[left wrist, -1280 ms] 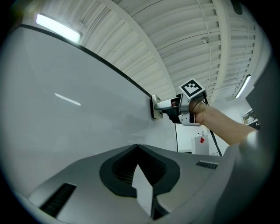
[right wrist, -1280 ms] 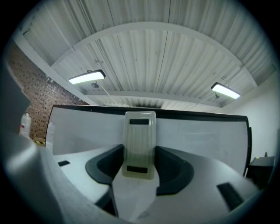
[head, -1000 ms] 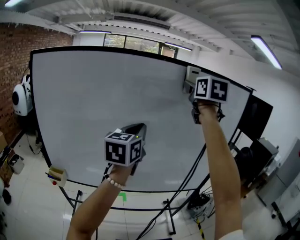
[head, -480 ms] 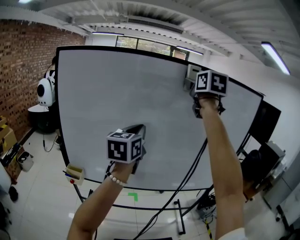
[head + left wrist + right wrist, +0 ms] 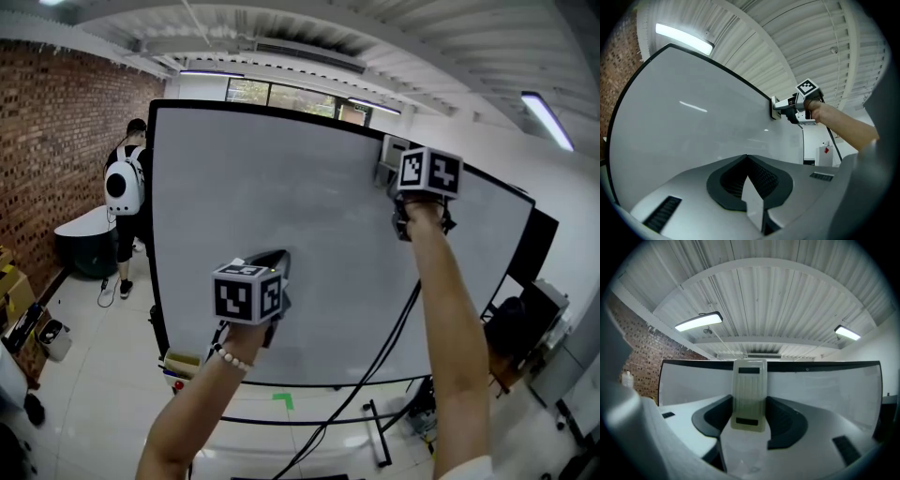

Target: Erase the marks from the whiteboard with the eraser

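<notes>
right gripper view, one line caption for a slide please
Right tongs shut on the beige eraser, held at the whiteboard's top edge.

Beige eraser [image 5: 749, 394] against upright whiteboard [image 5: 281, 211], upper right edge

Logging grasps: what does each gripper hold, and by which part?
Right gripper clamps the eraser by its two long sides. Left gripper is shut and empty.
</notes>
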### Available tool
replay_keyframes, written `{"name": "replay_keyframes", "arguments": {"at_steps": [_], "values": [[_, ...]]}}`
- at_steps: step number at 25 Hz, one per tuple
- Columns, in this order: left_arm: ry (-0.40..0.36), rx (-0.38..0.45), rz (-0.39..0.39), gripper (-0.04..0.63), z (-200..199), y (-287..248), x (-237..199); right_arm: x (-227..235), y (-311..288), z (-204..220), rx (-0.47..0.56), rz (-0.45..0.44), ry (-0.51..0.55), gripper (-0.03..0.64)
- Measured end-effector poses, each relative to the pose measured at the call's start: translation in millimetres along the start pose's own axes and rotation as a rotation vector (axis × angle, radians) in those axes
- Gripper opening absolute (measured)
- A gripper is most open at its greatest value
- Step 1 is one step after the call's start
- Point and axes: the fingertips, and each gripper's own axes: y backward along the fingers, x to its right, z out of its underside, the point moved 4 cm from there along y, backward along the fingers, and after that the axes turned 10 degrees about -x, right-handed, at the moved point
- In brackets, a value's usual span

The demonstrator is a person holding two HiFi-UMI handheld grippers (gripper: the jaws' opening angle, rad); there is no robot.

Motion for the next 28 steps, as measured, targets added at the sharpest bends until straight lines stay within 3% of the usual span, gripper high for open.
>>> {"name": "replay_keyframes", "arguments": {"at_steps": [16,28], "values": [[-0.027,0.002,0.071,-0.012,-18,90,-108,-172,-27,-10,-0.005,0.001,0.012,0.250],[0.003,0.004,0.082,-0.012,-16,131,-163,-315,-49,-18,-0.008,-0.105,0.063,0.250]]}}
